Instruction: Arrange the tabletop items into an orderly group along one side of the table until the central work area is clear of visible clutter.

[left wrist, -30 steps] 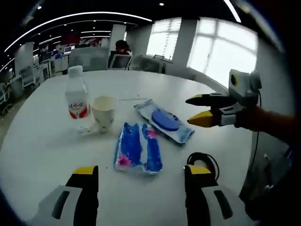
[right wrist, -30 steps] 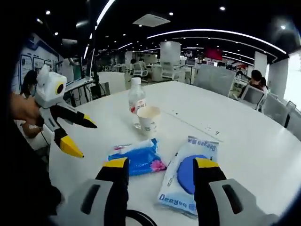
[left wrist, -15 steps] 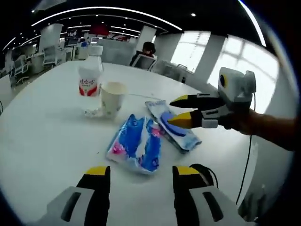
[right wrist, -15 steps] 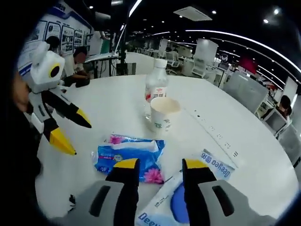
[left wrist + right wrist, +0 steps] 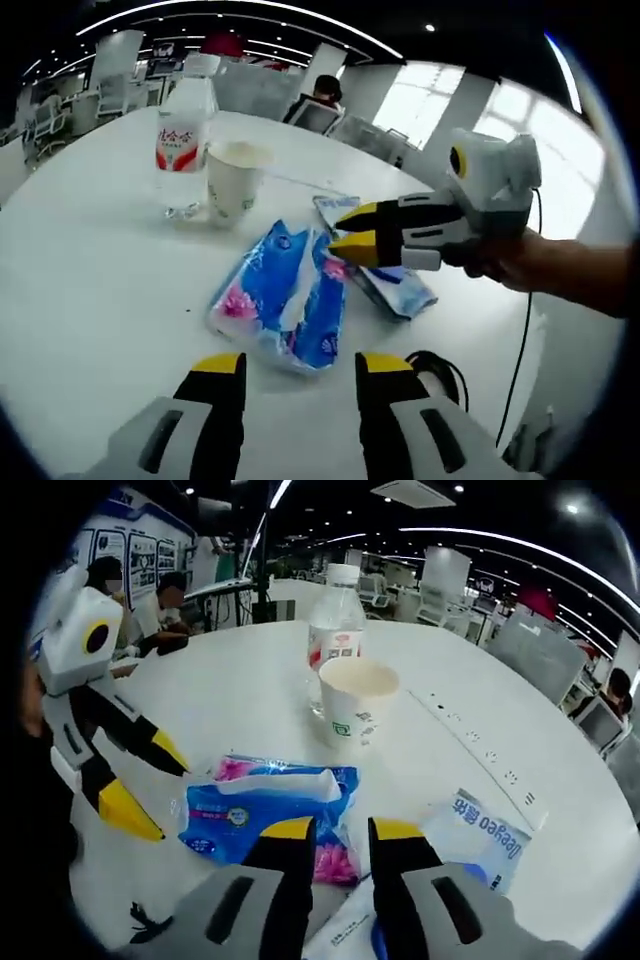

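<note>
The blue tissue pack (image 5: 282, 308) lies flat on the white bench (image 5: 90, 290), directly ahead of my left gripper (image 5: 292, 372), whose fingers stand parted and empty just short of the pack's near edge. In the left gripper view the pack's long axis runs away from me, tilted slightly toward the right. My right gripper (image 5: 335, 832) is over the far side of the same pack (image 5: 268, 805); its fingers are drawn almost together with a thin gap, gripping nothing that I can confirm. In the left gripper view its yellow tips (image 5: 352, 235) sit above the seam between the tissue pack and the wet-wipe packet (image 5: 392, 288), which lies just beside the pack on the right. The right gripper is the nearer one to both soft packs. The paper cup (image 5: 357, 700) and the water bottle (image 5: 335, 630) stand upright, close together, beyond the packs. A black cable (image 5: 445, 365) lies near the bench edge on my right. Open bench surface lies to the left of the packs and past the cup, which I judge gives room to slide items.
</note>
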Demonstrator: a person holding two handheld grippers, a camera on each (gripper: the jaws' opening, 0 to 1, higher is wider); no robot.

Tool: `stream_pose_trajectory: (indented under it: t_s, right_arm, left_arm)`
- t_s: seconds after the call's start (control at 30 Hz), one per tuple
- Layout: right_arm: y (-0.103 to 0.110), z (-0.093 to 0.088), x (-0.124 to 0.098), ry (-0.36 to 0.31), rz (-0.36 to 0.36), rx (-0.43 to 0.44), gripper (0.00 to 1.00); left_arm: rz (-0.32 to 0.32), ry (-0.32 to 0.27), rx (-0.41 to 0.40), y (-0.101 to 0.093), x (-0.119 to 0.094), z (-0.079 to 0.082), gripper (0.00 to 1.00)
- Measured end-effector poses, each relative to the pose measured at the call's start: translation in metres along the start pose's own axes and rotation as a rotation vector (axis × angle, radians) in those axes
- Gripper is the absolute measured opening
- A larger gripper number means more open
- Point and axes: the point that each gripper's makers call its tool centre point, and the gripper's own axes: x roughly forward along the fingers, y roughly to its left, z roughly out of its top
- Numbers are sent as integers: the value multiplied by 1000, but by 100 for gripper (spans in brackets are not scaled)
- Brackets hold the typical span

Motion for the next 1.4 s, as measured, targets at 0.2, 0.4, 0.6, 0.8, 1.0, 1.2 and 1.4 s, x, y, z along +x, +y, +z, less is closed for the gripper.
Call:
stream_pose_trajectory:
  t_s: [0.2, 0.4, 0.6, 0.8, 1.0, 1.2, 1.4]
  right_arm:
    - [1, -8, 6, 25, 15, 17, 8]
    - [4, -12, 7, 19, 15, 38, 4]
    - [2, -13, 1, 11, -2, -3, 0]
    - [-1, -11, -3, 6, -14, -24, 0]
    - [0, -3, -14, -20, -37, -23, 0]
    - [1, 5, -26, -45, -83, 9, 0]
    - [14, 3, -46, -55, -134, 47, 0]
  left_arm:
    - [8, 19, -36, 7, 5, -1, 32]
    - [8, 50, -65, 9, 11, -7, 21]
    - [0, 38, -92, 13, 15, -8, 11]
    - [-9, 50, -118, 15, 14, -8, 3]
    - [-11, 38, -105, 20, 6, -1, 0]
    - [-33, 32, -57, 22, -1, 9, 0]
    - [-53, 38, 4, 27, -9, 15, 0]
